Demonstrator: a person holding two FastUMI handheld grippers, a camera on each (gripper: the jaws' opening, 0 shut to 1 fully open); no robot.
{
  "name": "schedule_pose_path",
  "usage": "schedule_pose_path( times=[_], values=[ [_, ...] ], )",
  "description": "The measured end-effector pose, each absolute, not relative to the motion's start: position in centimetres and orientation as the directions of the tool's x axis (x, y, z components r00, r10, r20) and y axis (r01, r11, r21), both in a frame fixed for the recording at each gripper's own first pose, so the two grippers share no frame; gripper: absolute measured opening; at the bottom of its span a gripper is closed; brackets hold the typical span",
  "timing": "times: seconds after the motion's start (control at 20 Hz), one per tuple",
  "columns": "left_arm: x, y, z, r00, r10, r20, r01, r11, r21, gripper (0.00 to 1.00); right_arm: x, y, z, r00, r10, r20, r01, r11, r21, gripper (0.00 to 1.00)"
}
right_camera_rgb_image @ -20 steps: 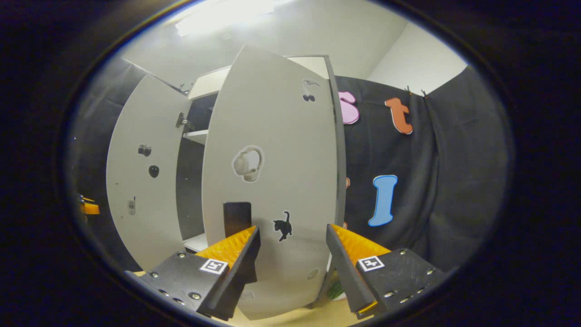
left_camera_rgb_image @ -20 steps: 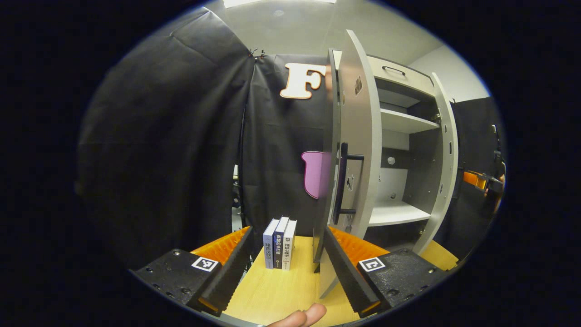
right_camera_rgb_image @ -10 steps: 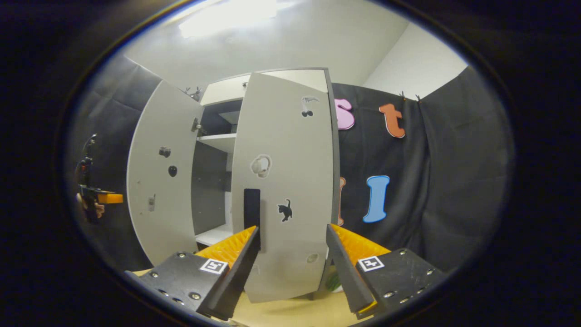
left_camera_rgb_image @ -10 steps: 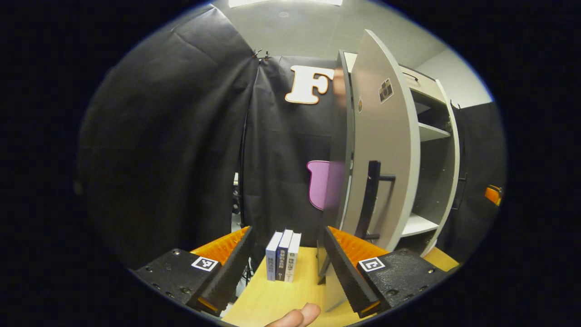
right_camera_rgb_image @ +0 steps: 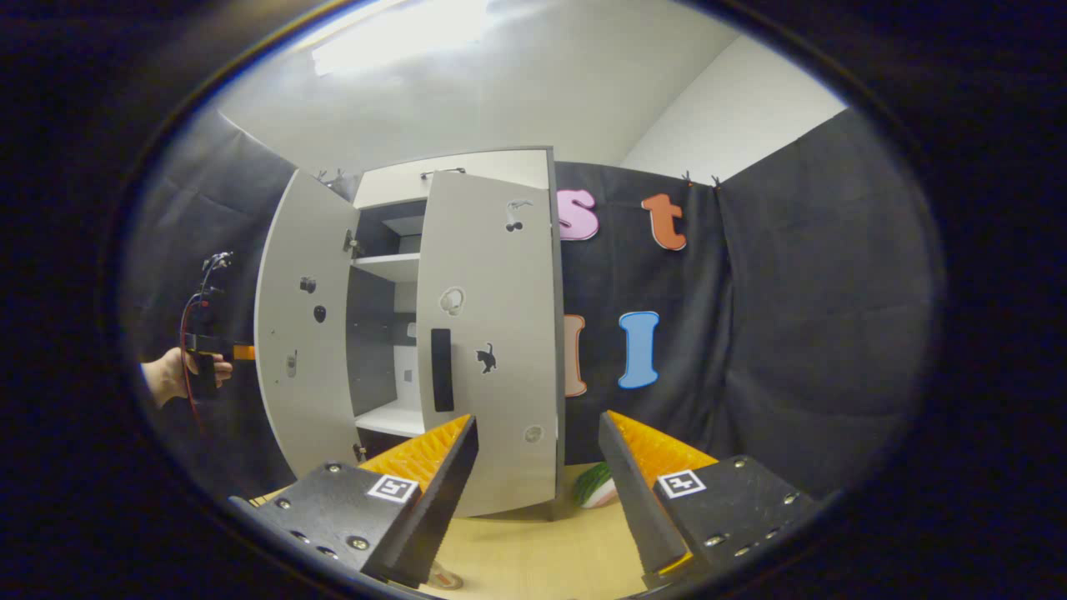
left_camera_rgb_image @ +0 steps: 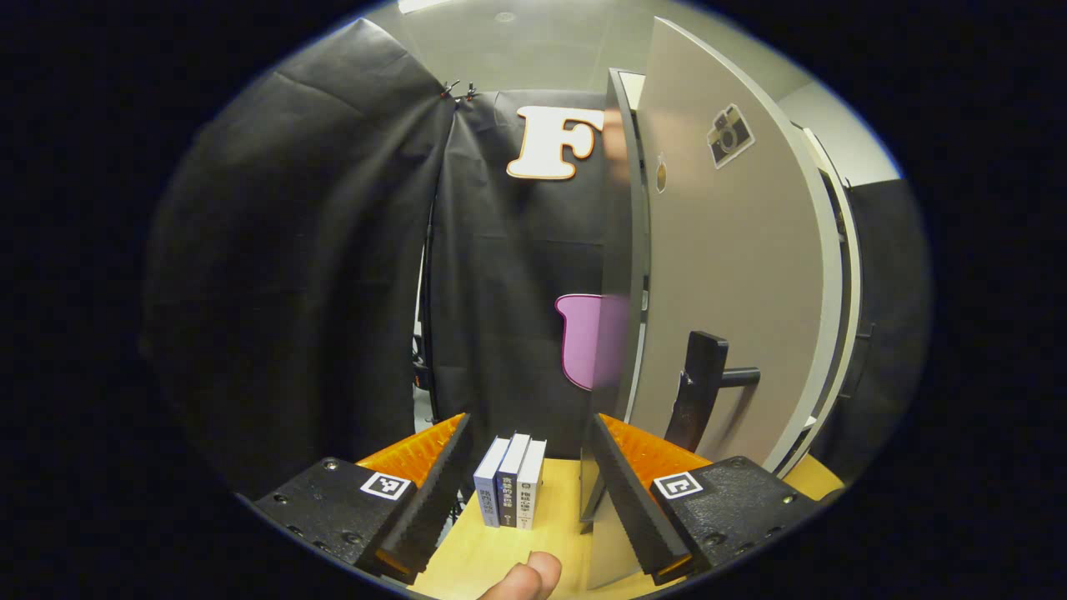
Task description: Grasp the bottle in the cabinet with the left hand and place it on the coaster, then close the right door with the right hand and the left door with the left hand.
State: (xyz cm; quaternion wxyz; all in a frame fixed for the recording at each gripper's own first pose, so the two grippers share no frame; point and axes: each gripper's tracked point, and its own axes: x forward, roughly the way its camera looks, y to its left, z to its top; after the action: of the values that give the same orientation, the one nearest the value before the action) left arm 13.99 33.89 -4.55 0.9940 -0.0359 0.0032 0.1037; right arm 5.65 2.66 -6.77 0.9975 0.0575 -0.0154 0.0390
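Both pairs of fingers stand spread with nothing between them: our left gripper (left_camera_rgb_image: 527,487) frames a row of books (left_camera_rgb_image: 510,481) at the lower centre of the left gripper view, and our right gripper (right_camera_rgb_image: 538,492) hangs over the wooden table (right_camera_rgb_image: 533,558) at the bottom of the right gripper view. We cannot see the bottle or make out the coaster.

The left door (left_camera_rgb_image: 729,275) fills the right half of the left gripper view, its black handle (left_camera_rgb_image: 700,392) just above our right-hand finger. In the right gripper view the right door (right_camera_rgb_image: 492,350) is nearly shut.

We judge the risks to be our finger catching the handle or being pinched at the door's edge, or the right door drifting open and meeting the left one.

Compared with a second ago, the left door has swung much further closed, hiding the shelves, and our right gripper has backed away from the right door.
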Motion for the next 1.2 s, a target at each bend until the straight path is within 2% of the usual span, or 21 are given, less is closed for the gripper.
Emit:
schedule_pose_path(
  times=[0.2,0.25,0.4,0.45,0.5,0.6,0.65,0.7,0.75,0.8,0.85,0.95,1.15,1.2],
  values=[
    [13.8,33.1,-5.0,0.974,0.218,-0.055,-0.222,0.972,-0.083,0.9,3.4,0.0,-6.7,0.997,0.043,0.068,-0.054,0.983,0.173,0.89],
    [13.7,32.6,-4.9,0.975,0.216,-0.059,-0.221,0.972,-0.086,0.88,2.8,-0.5,-7.3,0.997,0.033,0.064,-0.045,0.982,0.184,0.89],
    [13.9,29.8,-4.7,0.981,0.185,-0.062,-0.189,0.979,-0.07,0.9,2.0,-1.4,-8.8,0.999,0.02,0.039,-0.026,0.986,0.165,0.92],
    [14.0,28.9,-4.4,0.983,0.174,-0.057,-0.177,0.981,-0.073,0.89,1.8,-1.7,-9.2,0.999,0.015,0.031,-0.02,0.987,0.159,0.86],
    [14.2,28.0,-4.3,0.984,0.167,-0.057,-0.171,0.983,-0.069,0.88,1.8,-2.0,-9.3,1.0,0.008,0.023,-0.012,0.987,0.162,0.92],
    [14.1,27.0,-4.2,0.982,0.179,-0.053,-0.182,0.981,-0.067,0.91,1.6,-2.2,-9.5,1.0,0.01,0.012,-0.012,0.984,0.178,0.92],
    [14.4,26.3,-4.2,0.984,0.172,-0.051,-0.175,0.982,-0.067,0.87,1.4,-2.5,-9.3,1.0,0.008,0.015,-0.011,0.984,0.177,0.92],
    [14.7,25.4,-4.2,0.986,0.158,-0.054,-0.162,0.984,-0.074,0.91,1.4,-2.7,-9.1,1.0,0.009,0.018,-0.011,0.985,0.171,0.92],
    [14.9,24.5,-4.3,0.988,0.144,-0.059,-0.148,0.986,-0.079,0.88,1.3,-2.8,-9.1,1.0,0.008,0.019,-0.011,0.986,0.163,0.92],
    [15.1,23.7,-4.2,0.989,0.135,-0.057,-0.139,0.987,-0.077,0.91,1.3,-2.9,-9.0,1.0,0.007,0.017,-0.01,0.988,0.157,0.92],
    [15.4,23.0,-4.0,0.99,0.128,-0.055,-0.132,0.989,-0.071,0.88,1.3,-3.0,-9.2,1.0,0.006,0.011,-0.008,0.988,0.153,0.92],
    [16.0,21.8,-3.6,0.992,0.123,-0.043,-0.125,0.991,-0.049,0.91,1.1,-3.2,-9.3,1.0,0.001,0.004,-0.002,0.99,0.144,0.92],
    [17.1,19.1,-3.2,0.996,0.083,-0.028,-0.085,0.995,-0.044,0.88,1.2,-3.5,-9.4,1.0,-0.016,-0.006,0.017,0.988,0.15,0.92],
    [17.4,18.4,-2.9,0.997,0.069,-0.024,-0.07,0.996,-0.047,0.9,1.3,-3.7,-9.4,1.0,-0.025,-0.009,0.026,0.988,0.152,0.92]
  ],
)
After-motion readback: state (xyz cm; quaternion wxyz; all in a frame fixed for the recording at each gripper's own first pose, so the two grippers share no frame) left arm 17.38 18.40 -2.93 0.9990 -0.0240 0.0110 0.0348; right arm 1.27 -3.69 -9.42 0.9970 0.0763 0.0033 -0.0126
